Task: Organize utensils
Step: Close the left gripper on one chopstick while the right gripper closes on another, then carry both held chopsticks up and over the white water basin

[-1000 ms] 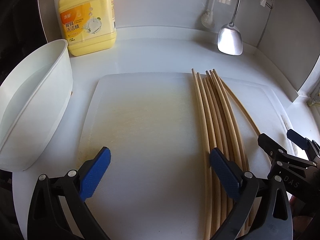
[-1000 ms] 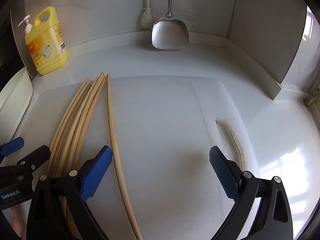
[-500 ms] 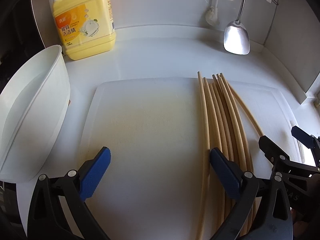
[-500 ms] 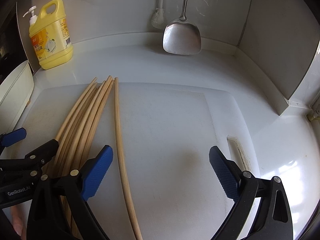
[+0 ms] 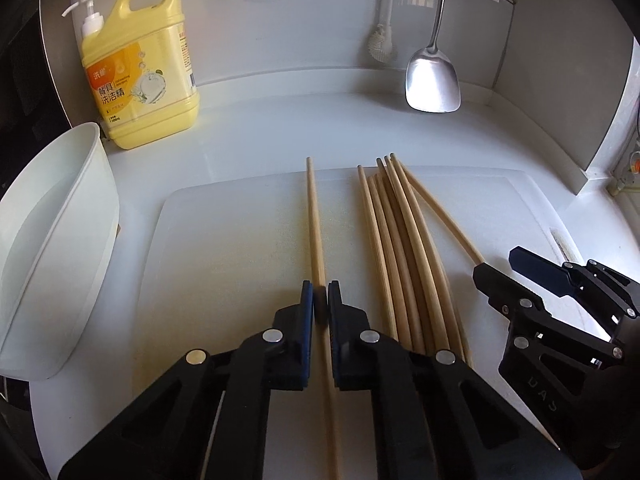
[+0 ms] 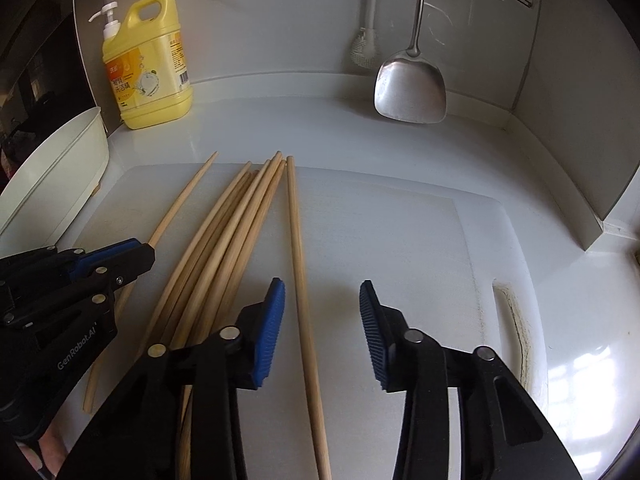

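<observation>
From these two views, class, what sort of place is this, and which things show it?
Most likely a home kitchen counter: a dish soap bottle by the wall, a metal spatula hanging, and chopsticks on a white cutting board.

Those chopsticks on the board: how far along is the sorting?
Early, it seems. Nothing looks put away: the white bin shows no chopsticks inside. In hand: the left gripper is shut on a single chopstick, apart from the pile. The right gripper is open, straddling another lone chopstick. Left: the bundle of chopsticks on the cutting board.
</observation>
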